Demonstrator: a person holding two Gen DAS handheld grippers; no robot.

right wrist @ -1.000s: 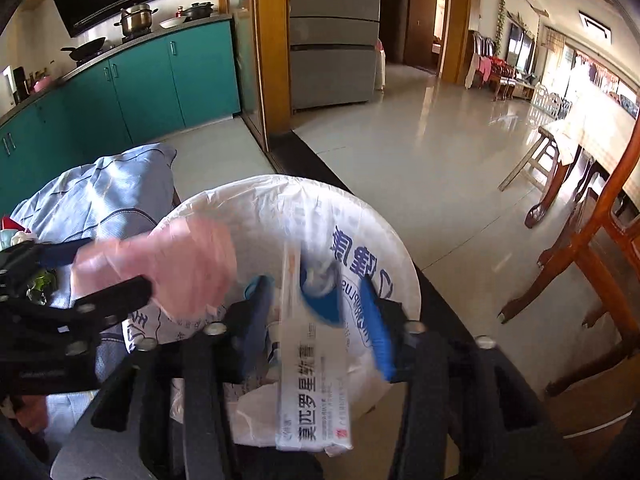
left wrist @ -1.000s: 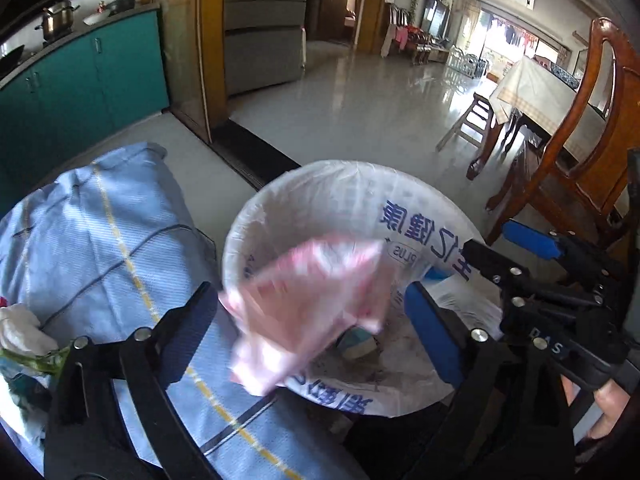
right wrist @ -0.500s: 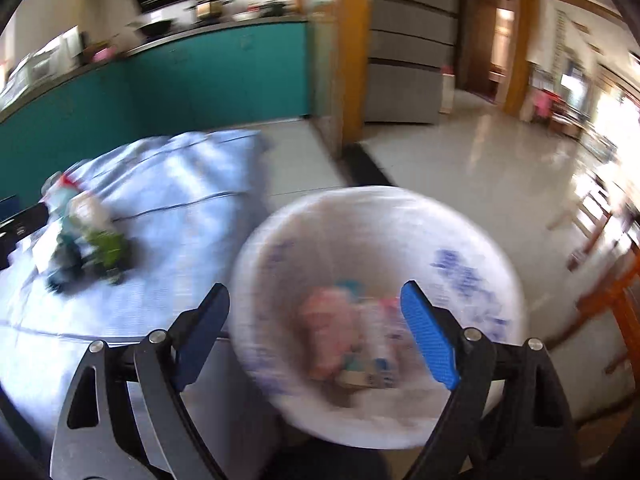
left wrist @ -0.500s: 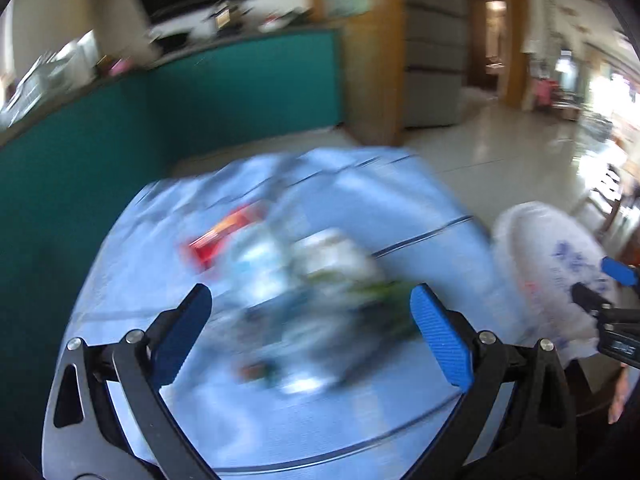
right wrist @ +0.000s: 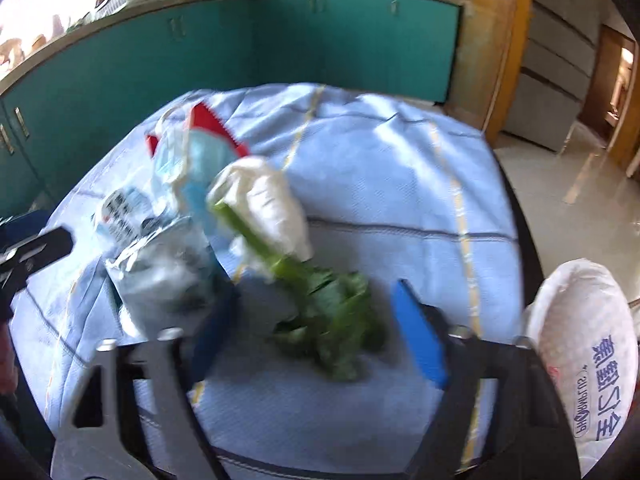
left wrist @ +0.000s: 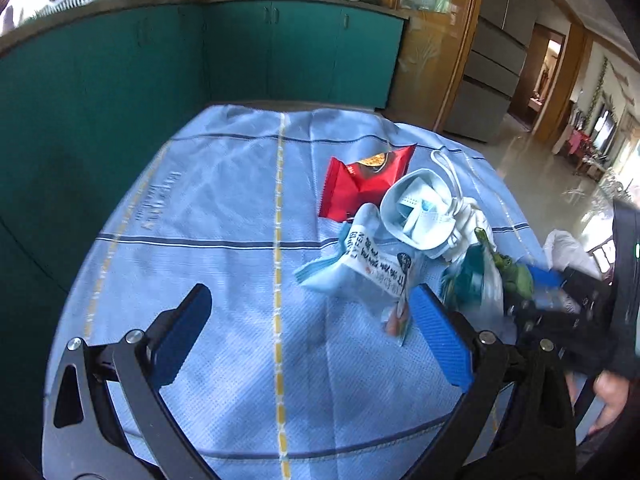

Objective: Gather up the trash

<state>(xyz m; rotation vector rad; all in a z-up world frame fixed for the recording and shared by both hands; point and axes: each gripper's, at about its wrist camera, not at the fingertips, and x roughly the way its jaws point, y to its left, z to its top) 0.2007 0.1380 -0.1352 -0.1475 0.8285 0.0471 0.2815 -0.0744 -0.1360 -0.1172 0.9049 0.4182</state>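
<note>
I'm closing the right gripper (right wrist: 316,334) around the leafy greens (right wrist: 332,320) (pads not yet pressing); left gripper (left wrist: 312,334) is hanging wide, empty; next I'm pinching and lifting to the bin (right wrist: 588,360).

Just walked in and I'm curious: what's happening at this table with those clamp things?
A person is clearing trash off the blue tablecloth with two hand-held grippers. The right gripper, jaws just closing, straddles the green vegetable scraps without pinching them. The left gripper is open and empty near the white snack wrapper. A red packet and face mask wait; the lined bin stands alongside.
</note>
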